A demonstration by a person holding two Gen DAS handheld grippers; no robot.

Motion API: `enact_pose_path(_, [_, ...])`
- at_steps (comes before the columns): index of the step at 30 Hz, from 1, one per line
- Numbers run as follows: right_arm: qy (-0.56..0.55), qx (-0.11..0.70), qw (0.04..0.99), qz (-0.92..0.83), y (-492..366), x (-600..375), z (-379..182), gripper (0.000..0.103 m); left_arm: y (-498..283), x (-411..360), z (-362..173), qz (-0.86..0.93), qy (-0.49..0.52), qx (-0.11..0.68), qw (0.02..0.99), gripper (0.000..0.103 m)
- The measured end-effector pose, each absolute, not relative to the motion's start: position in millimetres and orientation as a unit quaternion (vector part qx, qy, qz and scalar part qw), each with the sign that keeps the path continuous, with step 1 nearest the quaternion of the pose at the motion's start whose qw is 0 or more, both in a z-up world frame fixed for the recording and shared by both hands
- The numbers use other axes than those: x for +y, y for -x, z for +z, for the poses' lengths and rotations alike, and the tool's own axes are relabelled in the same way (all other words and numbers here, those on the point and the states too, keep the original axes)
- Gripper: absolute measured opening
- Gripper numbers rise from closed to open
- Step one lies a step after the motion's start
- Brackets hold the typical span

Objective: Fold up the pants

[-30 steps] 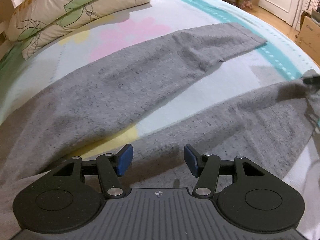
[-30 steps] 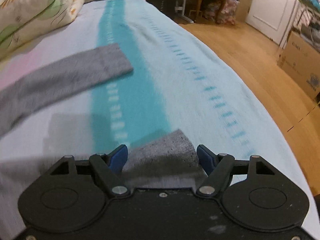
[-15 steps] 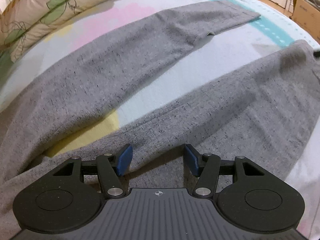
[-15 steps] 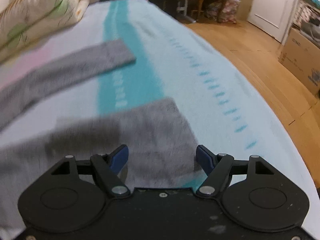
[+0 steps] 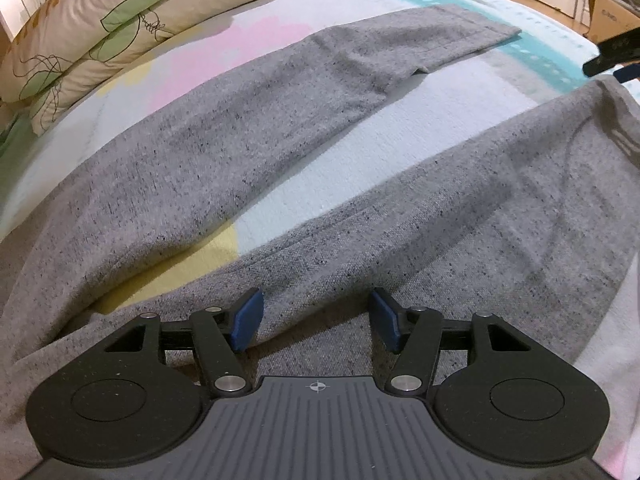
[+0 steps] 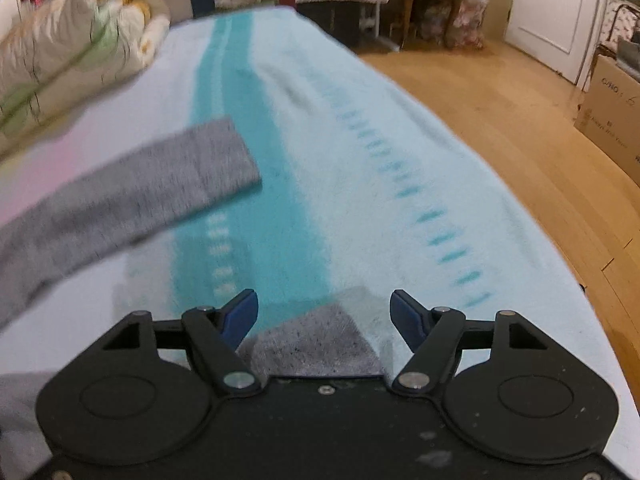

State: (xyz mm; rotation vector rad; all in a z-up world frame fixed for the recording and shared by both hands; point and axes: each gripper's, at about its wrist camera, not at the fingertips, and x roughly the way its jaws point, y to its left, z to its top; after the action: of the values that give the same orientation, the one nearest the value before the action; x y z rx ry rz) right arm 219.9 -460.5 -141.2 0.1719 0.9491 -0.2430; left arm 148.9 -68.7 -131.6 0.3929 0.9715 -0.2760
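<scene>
Grey pants lie spread on the bed, legs apart in a V. My left gripper is open, low over the inner edge of the near leg, near the crotch. My right gripper is open, with the near leg's cuff lying between its fingers; it also shows at the right edge of the left wrist view. The far leg's cuff lies flat further up the bed.
The bedsheet is pale with a teal stripe. Floral pillows are stacked at the back left. The bed's right edge drops to a wooden floor, with a cardboard box and a door beyond.
The left gripper has moved closer to the near leg's inner edge. The right gripper drew back, so the near cuff again lies just between its fingers. Both stayed open.
</scene>
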Motion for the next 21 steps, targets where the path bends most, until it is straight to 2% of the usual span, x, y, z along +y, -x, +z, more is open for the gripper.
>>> enact_pose_path(2, [-0.080, 0.469, 0.873, -0.104, -217.1, -458.1, -149.4, 0.058, -146.7, -68.7, -132.2, -0.133, -0.191, 0.457, 0.859, 0.058])
enact_pose_path(4, [-0.090, 0.464, 0.878, -0.079, -211.3, -456.6, -151.1, 0.027, -144.3, -69.0, -130.7, -0.136, -0.199, 0.450, 0.860, 0.057])
enact_pose_path(6, [-0.093, 0.462, 0.880, -0.057, -209.1, -452.1, -148.7, 0.009, -142.1, -67.8, -124.1, -0.126, -0.208, 0.442, 0.864, 0.056])
enact_pose_path(9, [-0.041, 0.426, 0.902, -0.062, -200.3, -439.1, -134.5, 0.009, -129.5, -54.3, -99.7, -0.101, -0.178, 0.395, 0.896, 0.056])
enact_pose_path(12, [-0.075, 0.384, 0.917, -0.080, -198.6, -445.6, -125.5, 0.009, -118.9, -47.1, -90.9, -0.123, -0.181, 0.369, 0.903, 0.057])
enact_pose_path(17, [-0.071, 0.429, 0.895, -0.102, -221.1, -439.4, -155.2, 0.011, -127.6, -37.1, -115.5, -0.117, -0.173, 0.444, 0.871, 0.056])
enact_pose_path(19, [-0.061, 0.416, 0.899, -0.124, -216.9, -435.4, -150.6, 0.023, -132.6, -30.8, -127.2, -0.127, -0.165, 0.476, 0.854, 0.058])
enact_pose_path(21, [-0.061, 0.391, 0.908, -0.137, -206.6, -429.1, -138.4, 0.026, -132.0, -23.6, -129.9, -0.144, -0.161, 0.463, 0.860, 0.059])
